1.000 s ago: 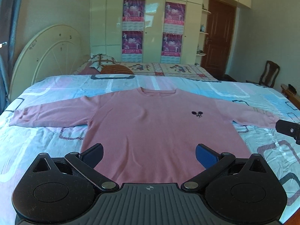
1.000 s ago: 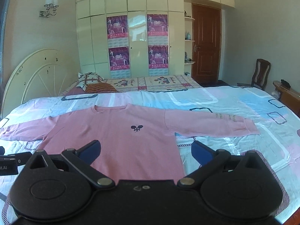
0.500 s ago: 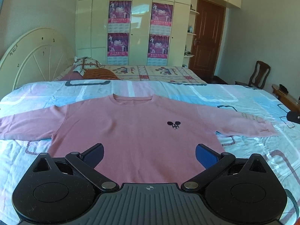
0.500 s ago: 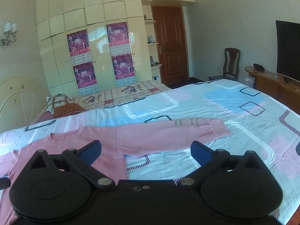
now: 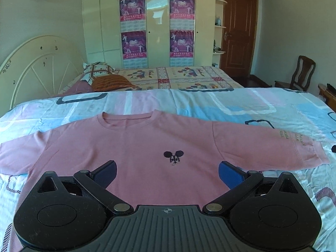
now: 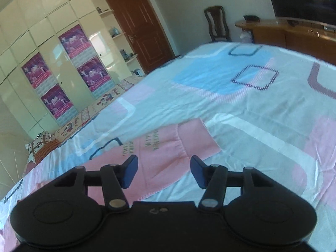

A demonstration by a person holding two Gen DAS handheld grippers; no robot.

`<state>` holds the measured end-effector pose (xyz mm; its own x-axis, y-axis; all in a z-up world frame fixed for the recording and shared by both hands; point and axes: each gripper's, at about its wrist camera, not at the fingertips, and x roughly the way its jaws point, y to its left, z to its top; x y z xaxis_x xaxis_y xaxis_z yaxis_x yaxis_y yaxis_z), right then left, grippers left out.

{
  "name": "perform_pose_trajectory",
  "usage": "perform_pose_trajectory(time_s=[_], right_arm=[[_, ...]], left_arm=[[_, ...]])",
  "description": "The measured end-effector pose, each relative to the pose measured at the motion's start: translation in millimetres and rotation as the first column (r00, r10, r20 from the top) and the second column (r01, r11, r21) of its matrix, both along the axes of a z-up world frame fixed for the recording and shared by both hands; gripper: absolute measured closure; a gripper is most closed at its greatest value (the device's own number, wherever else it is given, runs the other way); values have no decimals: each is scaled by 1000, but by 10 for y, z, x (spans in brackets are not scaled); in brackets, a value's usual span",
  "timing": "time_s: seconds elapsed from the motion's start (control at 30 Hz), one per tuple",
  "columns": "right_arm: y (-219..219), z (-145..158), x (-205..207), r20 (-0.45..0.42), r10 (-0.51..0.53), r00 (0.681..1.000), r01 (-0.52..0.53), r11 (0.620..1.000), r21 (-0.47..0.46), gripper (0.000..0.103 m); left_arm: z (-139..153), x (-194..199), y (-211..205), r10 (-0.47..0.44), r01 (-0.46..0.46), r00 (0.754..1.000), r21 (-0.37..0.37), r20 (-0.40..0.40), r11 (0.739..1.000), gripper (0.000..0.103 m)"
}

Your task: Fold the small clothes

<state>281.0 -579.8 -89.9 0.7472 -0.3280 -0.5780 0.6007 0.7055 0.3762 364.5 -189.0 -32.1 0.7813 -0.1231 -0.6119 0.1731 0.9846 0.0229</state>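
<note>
A pink long-sleeved sweater (image 5: 147, 142) with a small dark emblem lies flat, front up, on the bed, both sleeves spread out sideways. My left gripper (image 5: 167, 171) is open and empty, held above the sweater's lower hem. My right gripper (image 6: 164, 173) is open and empty, partly closed in, just above the end of the sweater's right sleeve (image 6: 168, 147), near its lettered cuff. The right gripper's tip shows as a dark spot in the left wrist view (image 5: 333, 148) beside that cuff.
The bed (image 5: 231, 105) has a pale blue, pink and white patterned cover. Pillows (image 5: 105, 79) and a white headboard (image 5: 37, 67) are at the far left. A wardrobe with posters, a brown door, a wooden chair (image 6: 216, 24) and a wooden cabinet (image 6: 294, 33) stand beyond.
My right gripper has swung right and dropped low over the right sleeve's cuff, its fingers closer together. My left gripper has shifted a little right, still above the hem.
</note>
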Motion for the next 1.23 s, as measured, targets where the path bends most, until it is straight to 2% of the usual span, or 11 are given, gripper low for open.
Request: perform_pose_trajectory(time_s=[0.17, 0.37, 0.47, 0.5, 0.53, 0.67, 0.73, 0.83, 0.93, 1.07, 1.23], right_arm=[[-480, -441, 109, -14, -64, 998, 66, 986, 155, 56], [-702, -667, 238, 10, -63, 998, 59, 972, 227, 64], [-677, -683, 352, 7, -26, 1000, 24, 979, 203, 74], [-681, -683, 404, -1, -6, 1000, 6, 982, 191, 94], [-681, -670, 455, -13, 16, 1000, -13, 984, 178, 96], [-583, -292, 422, 70, 92, 993, -91, 996, -14, 96], [-559, -252, 452, 44, 119, 992, -113, 986, -121, 96], [-820, -614, 701, -135, 77, 988, -84, 996, -42, 96], [-737, -579, 741, -123, 72, 990, -84, 992, -97, 96], [-629, -538, 834, -124, 51, 991, -62, 995, -83, 96], [-400, -414, 860, -106, 84, 991, -96, 989, -110, 96]], left_arm=[[-73, 193, -204, 14, -13, 999, 22, -53, 1000, 0], [-212, 400, -306, 54, -53, 992, 8, -111, 999, 0], [-269, 439, -379, 56, -54, 990, 26, -128, 998, 0], [-283, 453, -395, 58, -55, 989, 32, -133, 998, 0], [-292, 460, -401, 60, -55, 989, 35, -137, 998, 0], [-296, 490, -399, 69, -61, 989, 60, -134, 996, 0], [-324, 523, -360, 79, -69, 986, 70, -146, 995, 0], [-374, 571, -264, 93, -83, 981, 62, -173, 995, 0], [-400, 590, -151, 102, -90, 980, 74, -173, 993, 0], [-479, 667, 72, 127, -111, 974, 93, -188, 989, 0], [-575, 773, 533, 162, -153, 964, 54, -213, 987, 0]])
